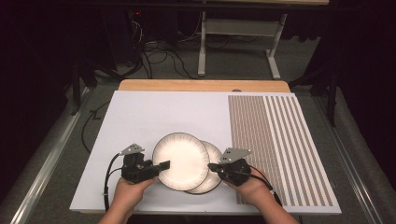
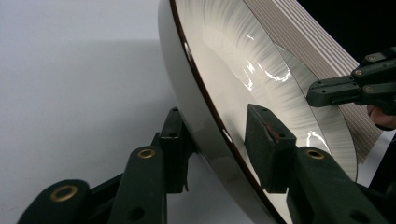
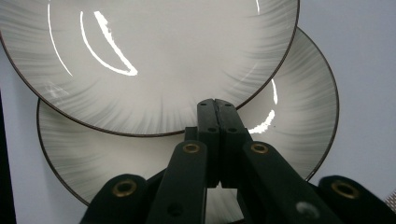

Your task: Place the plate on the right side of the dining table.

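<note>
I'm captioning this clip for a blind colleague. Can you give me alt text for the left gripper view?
The left claw straddles the rim of the upper plate, one jaw under it, one on its glossy face. The plate overlaps a lower plate on a white table; the right claw reaches in opposite.

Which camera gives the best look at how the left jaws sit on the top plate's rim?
The left gripper view: the left gripper has one jaw under and one over the rim of the top plate. The high view shows that grip small, at the plate's left edge. The right gripper view shows the plate's face, overlapping the lower plate.
</note>
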